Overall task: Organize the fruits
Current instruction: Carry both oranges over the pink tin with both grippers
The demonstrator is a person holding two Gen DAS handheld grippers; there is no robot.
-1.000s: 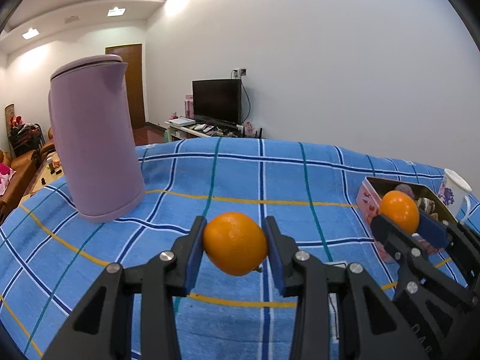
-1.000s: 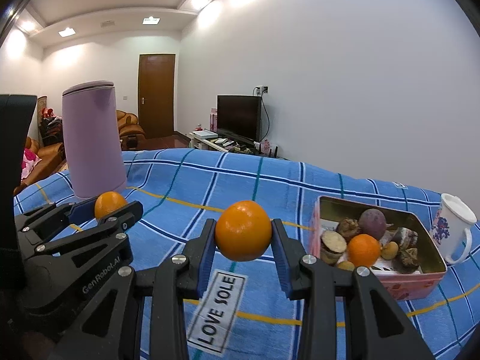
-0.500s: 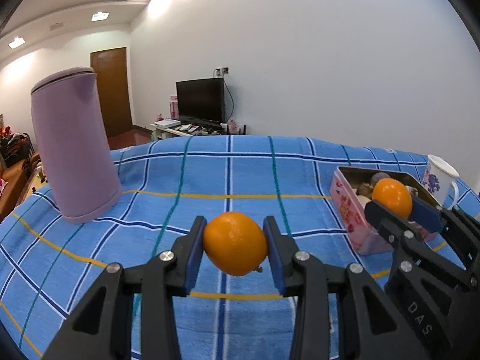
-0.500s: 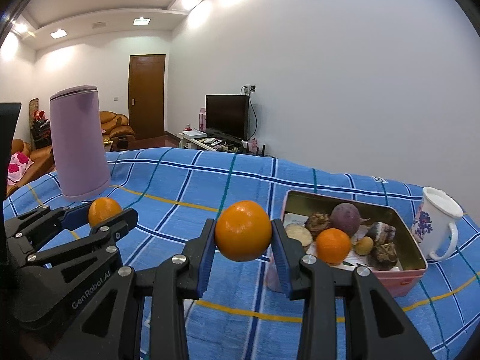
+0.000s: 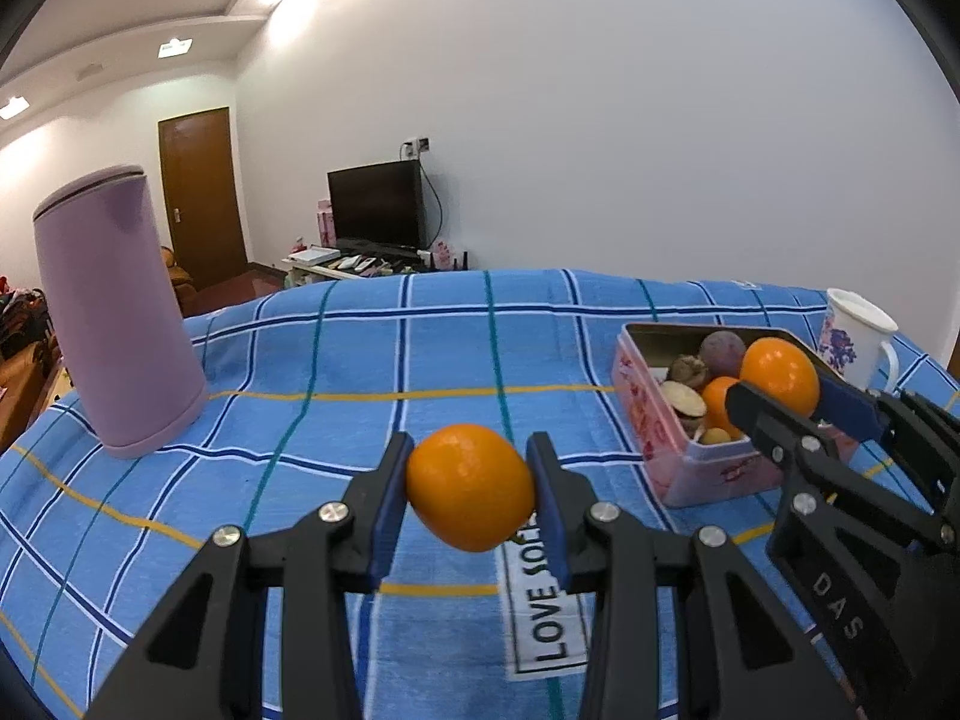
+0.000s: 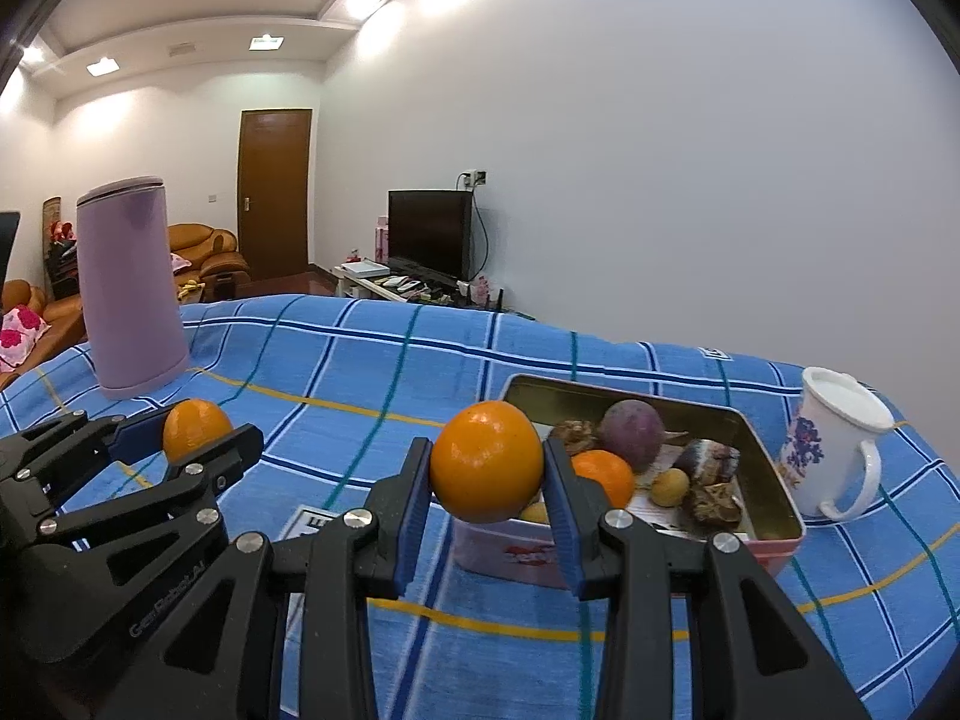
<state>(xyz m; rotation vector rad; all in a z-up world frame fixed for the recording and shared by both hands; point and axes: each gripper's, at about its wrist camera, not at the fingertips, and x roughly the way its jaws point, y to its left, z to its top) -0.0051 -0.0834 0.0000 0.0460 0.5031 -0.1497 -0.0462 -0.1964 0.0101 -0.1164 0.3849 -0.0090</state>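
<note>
— Item one, held fruit?
— Two. The left gripper [image 5: 471,489] is clamped on an orange [image 5: 471,487], raised above the blue plaid cloth [image 5: 360,360]. The right gripper [image 6: 487,474] grips a second orange [image 6: 486,461], level with the near wall of the pink tin [image 6: 774,474].

— What does each view add?
— The right wrist view looks into the tin: a smaller orange [image 6: 606,476], a purple round fruit [image 6: 633,434], brown pieces, and the whole white floral mug [image 6: 834,450] just beside it. The left wrist view shows the full "LOVE SOLE" label [image 5: 543,612] sewn on the cloth.

— Surface and room?
— A lilac lidded canister [image 5: 117,318] stands upright, well apart from the tin. Beyond: white wall, black television [image 6: 429,234], brown door [image 6: 275,192], tan sofa [image 6: 207,249].
</note>
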